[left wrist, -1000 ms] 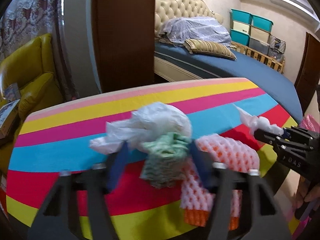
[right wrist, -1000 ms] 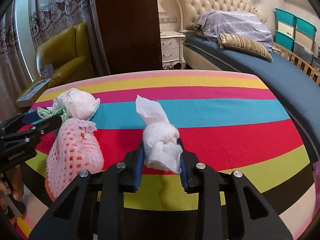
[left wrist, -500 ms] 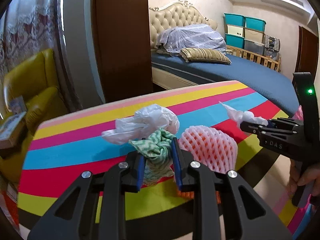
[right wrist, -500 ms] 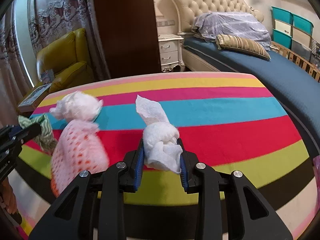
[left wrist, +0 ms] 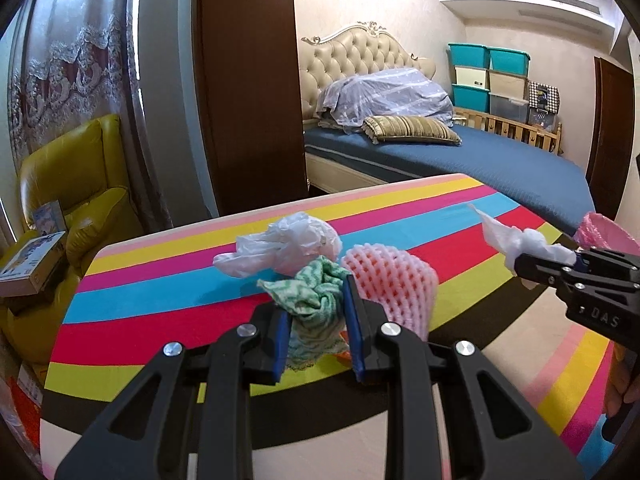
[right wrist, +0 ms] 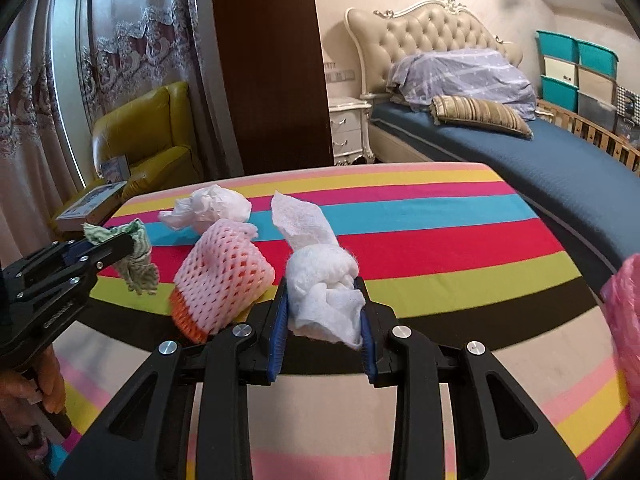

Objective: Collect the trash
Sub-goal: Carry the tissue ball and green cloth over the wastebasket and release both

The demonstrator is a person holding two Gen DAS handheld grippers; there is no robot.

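Left gripper (left wrist: 316,332): its blue fingers (left wrist: 280,340) squeeze a crumpled green cloth (left wrist: 314,300). The cloth hangs down past the near edge of the counter (left wrist: 160,304).
Right gripper (right wrist: 323,320): its fingers (right wrist: 278,324) squeeze a white tissue wad (right wrist: 324,284). The wad stands tall, with one flat corner poking up and away.
Foam net (right wrist: 222,268): pink net with something orange inside. It sits at the near edge of the counter, between the two grippers, tipped with its orange end toward the camera.
Plastic bag (left wrist: 284,244): a crumpled clear bag lying on the counter, just behind the foam net.
Pink bag (right wrist: 624,320): at the far right edge, off the counter. I cannot tell what is in it.
Bed (right wrist: 560,160): far behind the counter.
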